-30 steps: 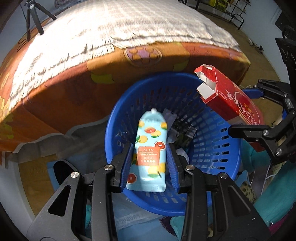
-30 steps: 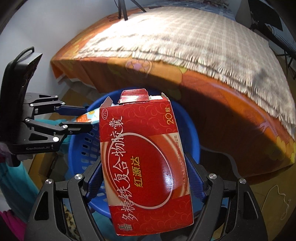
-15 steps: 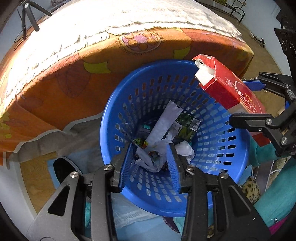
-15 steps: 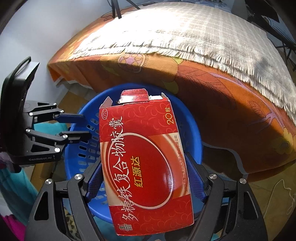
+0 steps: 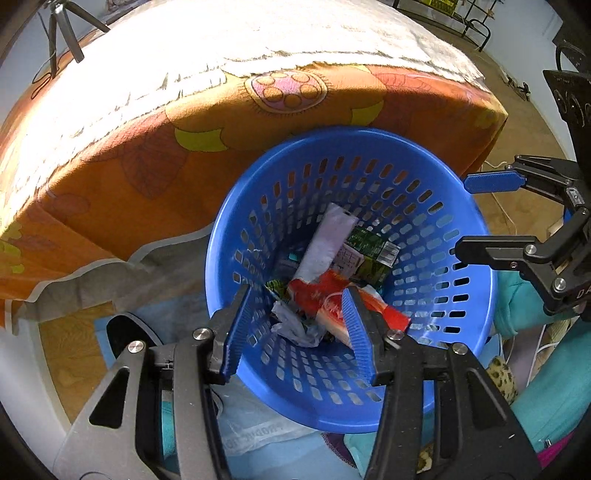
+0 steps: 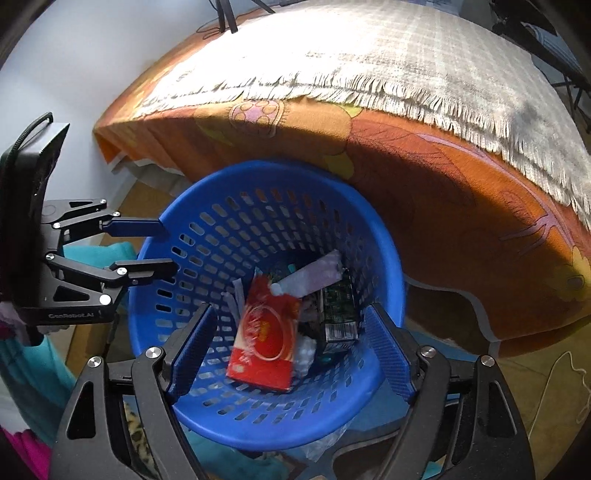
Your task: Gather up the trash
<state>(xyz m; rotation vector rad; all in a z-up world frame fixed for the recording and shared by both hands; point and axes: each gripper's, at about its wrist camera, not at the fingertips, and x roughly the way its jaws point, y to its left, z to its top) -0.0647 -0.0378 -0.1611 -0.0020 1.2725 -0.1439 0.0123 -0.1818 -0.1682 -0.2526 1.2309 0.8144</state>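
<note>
A blue perforated basket (image 5: pixel 436 177) stands on the floor beside the bed; it also shows in the right wrist view (image 6: pixel 207 236). A red carton (image 6: pixel 267 334) lies inside it among paper scraps, a pale wrapper (image 6: pixel 314 275) and a dark green pack (image 6: pixel 338 310); the carton also shows in the left wrist view (image 5: pixel 332 301). My left gripper (image 5: pixel 295 332) is open and empty over the near rim. My right gripper (image 6: pixel 291 350) is open and empty above the basket. The right gripper shows from the side in the left wrist view (image 5: pixel 480 214).
A bed with an orange flowered sheet (image 5: pixel 140 147) and a fringed white blanket (image 6: pixel 406 62) rises just behind the basket. Teal and pink cloth (image 5: pixel 546 398) lies at the right, a tripod (image 5: pixel 62 33) stands far left. Wooden floor (image 6: pixel 554 406) shows around.
The left gripper dropped the pale blue tube into the basket a second ago. The right gripper has since opened and the red carton has fallen into the basket.
</note>
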